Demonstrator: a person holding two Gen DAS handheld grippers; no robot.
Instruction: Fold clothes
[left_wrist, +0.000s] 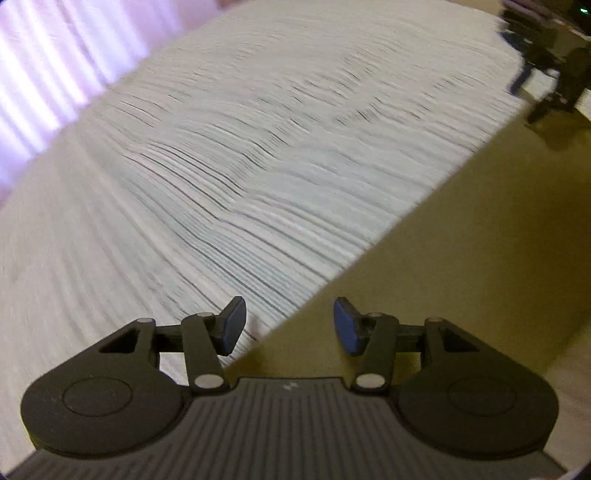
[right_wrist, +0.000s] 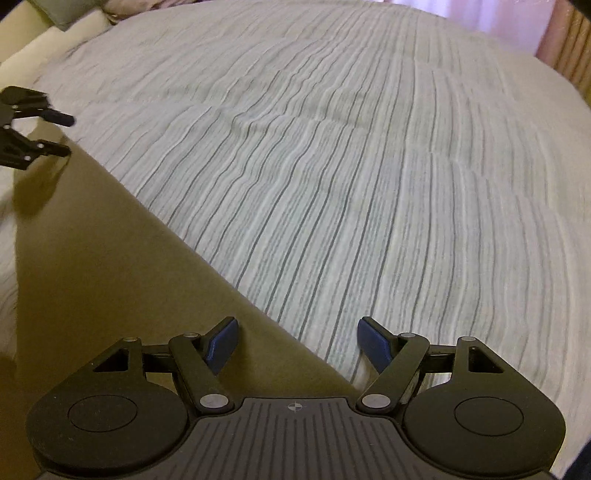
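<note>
The striped bedcover (right_wrist: 351, 177) is the biggest thing in both views. It is whitish with thin grey and pale blue lines, it has soft wrinkles, and it fills most of each picture. In the left wrist view it is blurred.

On the bedcover lies an olive-green cloth (right_wrist: 110, 266), the garment of the task. It is flat and smooth, and one straight edge of it runs as a diagonal across the stripes. In the right wrist view it covers the lower left part of the bedcover; in the left wrist view the same cloth (left_wrist: 461, 258) covers the lower right part. What kind of garment it is, I cannot tell.

Beyond the far edge of the bedcover there is a pale pink curtain (left_wrist: 48, 74) with light coming through it.

The left gripper (left_wrist: 290, 325) hangs above the diagonal edge of the cloth, its jaws spread wide with nothing between them. One blue pad is over the bedcover, the other over the cloth.

The right gripper (right_wrist: 297, 345) is placed the same way over the same edge, the jaws also wide apart and empty. From this view the left gripper (right_wrist: 68, 134) appears small at the far corner of the cloth, with its fingers parted.
</note>
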